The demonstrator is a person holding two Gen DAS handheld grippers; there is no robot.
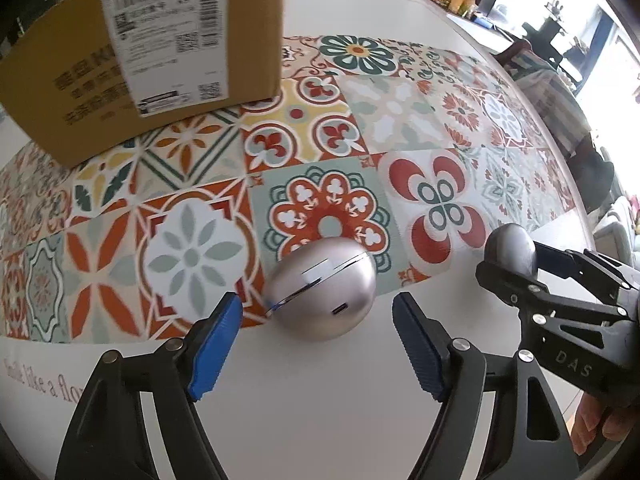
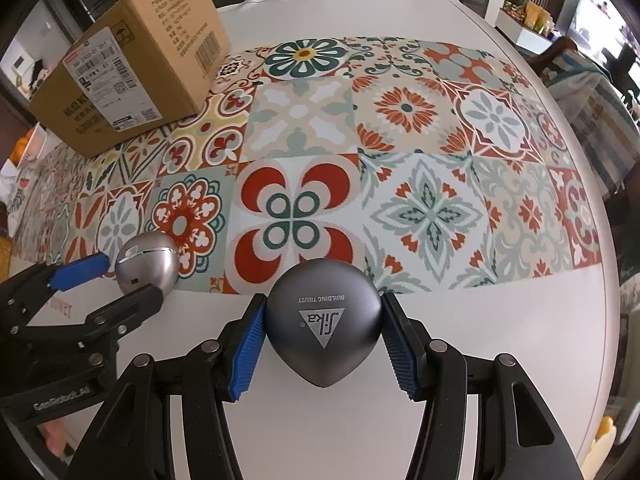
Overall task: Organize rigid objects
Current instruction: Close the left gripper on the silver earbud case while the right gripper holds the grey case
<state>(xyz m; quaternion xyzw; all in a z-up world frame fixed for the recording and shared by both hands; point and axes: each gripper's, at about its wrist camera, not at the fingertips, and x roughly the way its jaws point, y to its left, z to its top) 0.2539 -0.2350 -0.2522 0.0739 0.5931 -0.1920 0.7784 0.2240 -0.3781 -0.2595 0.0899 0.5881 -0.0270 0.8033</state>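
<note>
Nothing looks sorted yet: the right gripper pinches the dark grey teardrop-shaped metal case, while the left gripper's fingers stand spread around the pale silver egg-shaped case, ungrasped on the worktop.

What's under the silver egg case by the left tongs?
The silver egg case sits straddling the patterned mat's front edge and the bare white table. The contact patch is hidden by its rounded body. The left tongs stand open, apart from it.
</note>
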